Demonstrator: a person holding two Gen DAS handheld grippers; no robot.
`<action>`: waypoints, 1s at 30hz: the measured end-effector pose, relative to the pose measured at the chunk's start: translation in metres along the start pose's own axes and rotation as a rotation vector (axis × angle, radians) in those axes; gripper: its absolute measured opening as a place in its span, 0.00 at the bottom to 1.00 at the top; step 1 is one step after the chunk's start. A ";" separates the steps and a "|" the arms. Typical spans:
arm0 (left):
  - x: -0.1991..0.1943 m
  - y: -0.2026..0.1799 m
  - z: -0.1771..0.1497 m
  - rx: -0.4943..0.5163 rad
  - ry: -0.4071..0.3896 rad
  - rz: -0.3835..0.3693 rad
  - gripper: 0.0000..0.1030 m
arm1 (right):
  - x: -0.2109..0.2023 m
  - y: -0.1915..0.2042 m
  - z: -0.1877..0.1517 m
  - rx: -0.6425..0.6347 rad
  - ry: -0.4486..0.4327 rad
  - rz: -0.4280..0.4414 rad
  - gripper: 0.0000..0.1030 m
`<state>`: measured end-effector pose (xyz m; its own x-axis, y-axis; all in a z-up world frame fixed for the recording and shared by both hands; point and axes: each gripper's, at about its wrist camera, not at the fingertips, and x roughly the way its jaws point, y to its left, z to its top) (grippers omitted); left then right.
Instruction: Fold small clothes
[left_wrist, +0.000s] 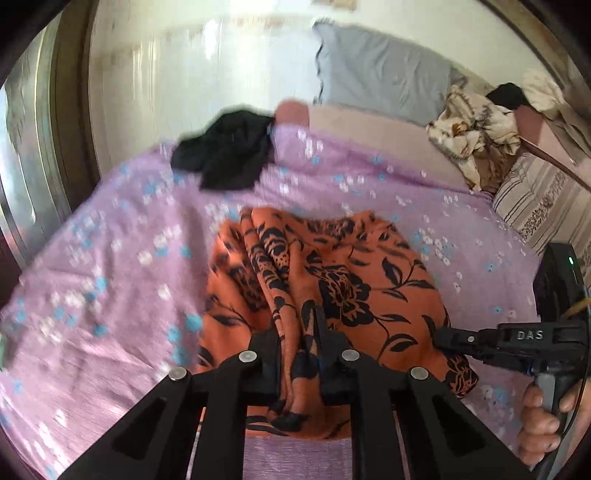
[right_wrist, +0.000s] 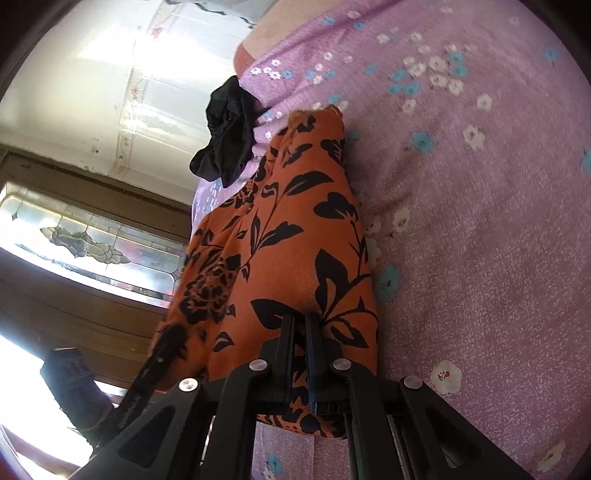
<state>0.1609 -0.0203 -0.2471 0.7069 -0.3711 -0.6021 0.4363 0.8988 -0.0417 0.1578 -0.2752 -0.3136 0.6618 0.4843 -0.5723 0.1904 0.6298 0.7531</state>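
Orange garments: one, an orange cloth (left_wrist: 332, 295) printed with black flowers and leaves, lying bunched in folds on the bed, its near edge lifted off the sheet.
Black garments: one on the sheet, a crumpled black cloth (left_wrist: 229, 151) beyond the orange one and apart from it, near the far edge of the bed; the right wrist view shows it (right_wrist: 229, 133) too. A second dark item (left_wrist: 506, 94) sits on top of the pile at the head of the bed; what it is cannot be told.
Grippers: two.
Left gripper (left_wrist: 297, 354): clenched on a gathered ridge of the orange cloth, the fabric bulging out between the two fingers.
Right gripper (right_wrist: 300, 354): pinching the near edge of the orange cloth (right_wrist: 295, 229), the fingers almost together with a thin layer of fabric between them. In the left wrist view its tips (left_wrist: 443, 338) reach the right side of the same cloth, and a bare hand (left_wrist: 546, 417) grips the handle.
Pillows: one grey pillow (left_wrist: 380, 70) propped against the wall, and one striped cushion (left_wrist: 532, 199) at the right.
Other cloth: one cream patterned heap (left_wrist: 469, 129) beside the grey pillow.
Surface: a lilac bedsheet (left_wrist: 110, 258) dotted with small white and blue flowers, a plain beige strip showing at its far end.
Room: a pale wall (right_wrist: 92, 74) behind the bed, and a wooden door with a leaded-glass pane (right_wrist: 81, 236) to the side.
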 end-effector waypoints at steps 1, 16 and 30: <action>-0.005 0.000 -0.002 0.025 -0.021 0.019 0.14 | 0.002 0.007 -0.002 -0.039 0.004 -0.010 0.06; 0.015 0.042 0.014 -0.091 0.027 0.149 0.26 | 0.011 0.025 0.008 -0.098 0.039 -0.006 0.12; 0.140 0.041 0.040 -0.013 0.264 0.230 0.35 | 0.090 0.027 0.089 -0.115 0.085 -0.086 0.07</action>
<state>0.2997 -0.0449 -0.3009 0.6171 -0.0871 -0.7821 0.2740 0.9554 0.1098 0.2874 -0.2689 -0.3159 0.5819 0.4724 -0.6620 0.1559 0.7341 0.6609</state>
